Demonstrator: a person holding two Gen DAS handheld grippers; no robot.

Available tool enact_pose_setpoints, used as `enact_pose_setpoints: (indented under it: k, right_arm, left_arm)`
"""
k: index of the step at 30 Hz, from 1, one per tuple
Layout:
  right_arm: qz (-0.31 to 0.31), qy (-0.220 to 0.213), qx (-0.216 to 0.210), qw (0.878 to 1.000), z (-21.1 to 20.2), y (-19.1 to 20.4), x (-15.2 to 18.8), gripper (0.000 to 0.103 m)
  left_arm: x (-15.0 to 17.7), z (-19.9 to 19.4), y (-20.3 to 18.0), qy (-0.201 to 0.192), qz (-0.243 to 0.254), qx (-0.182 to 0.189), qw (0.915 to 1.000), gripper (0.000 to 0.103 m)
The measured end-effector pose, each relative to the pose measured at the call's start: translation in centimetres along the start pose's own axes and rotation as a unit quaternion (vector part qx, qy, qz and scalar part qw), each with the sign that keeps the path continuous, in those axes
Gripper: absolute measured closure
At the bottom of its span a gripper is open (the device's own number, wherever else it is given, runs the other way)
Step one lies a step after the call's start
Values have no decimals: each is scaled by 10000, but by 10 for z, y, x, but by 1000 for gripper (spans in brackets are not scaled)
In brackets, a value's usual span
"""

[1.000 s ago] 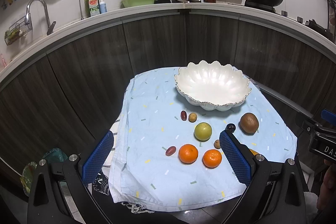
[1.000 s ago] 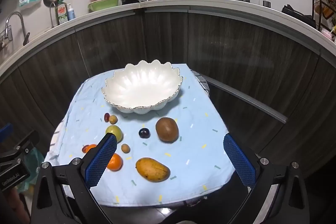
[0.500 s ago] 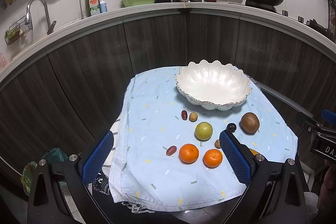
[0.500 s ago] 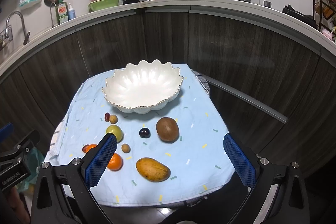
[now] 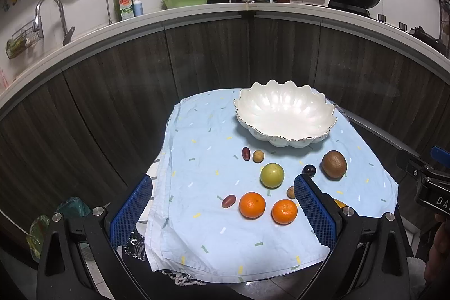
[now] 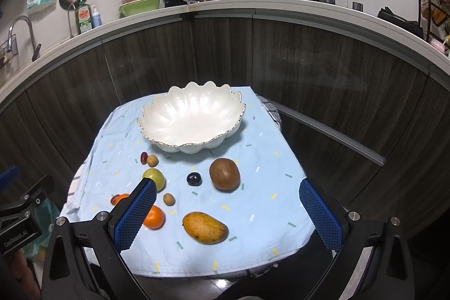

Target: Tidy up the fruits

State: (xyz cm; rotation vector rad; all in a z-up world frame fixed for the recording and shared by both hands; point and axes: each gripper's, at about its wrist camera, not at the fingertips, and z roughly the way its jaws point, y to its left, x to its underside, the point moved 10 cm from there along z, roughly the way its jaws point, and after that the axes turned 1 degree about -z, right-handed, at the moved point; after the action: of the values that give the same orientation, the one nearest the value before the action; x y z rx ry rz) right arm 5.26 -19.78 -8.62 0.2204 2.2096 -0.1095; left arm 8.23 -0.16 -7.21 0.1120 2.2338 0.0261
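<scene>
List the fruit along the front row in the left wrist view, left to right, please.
Red date → left orange → right orange. The mango beyond them sits mostly behind the jaws, so I leave it out.

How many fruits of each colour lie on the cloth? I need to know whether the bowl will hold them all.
Orange: 2
Green: 1
Brown, large: 1
Tan, small: 2
Dark red, oval: 2
Dark purple: 1
Yellow-orange: 1
Total: 10, none in the bowl.
</scene>
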Motion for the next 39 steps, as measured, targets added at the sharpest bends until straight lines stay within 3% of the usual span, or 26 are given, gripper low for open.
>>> enact_pose_setpoints:
  k: [39]
  right_arm:
    - [-51, -2, -3, 10000, 0, 3, -1, 0]
  left_arm:
    - [2, -1, 2, 43, -36, 1, 10000, 1]
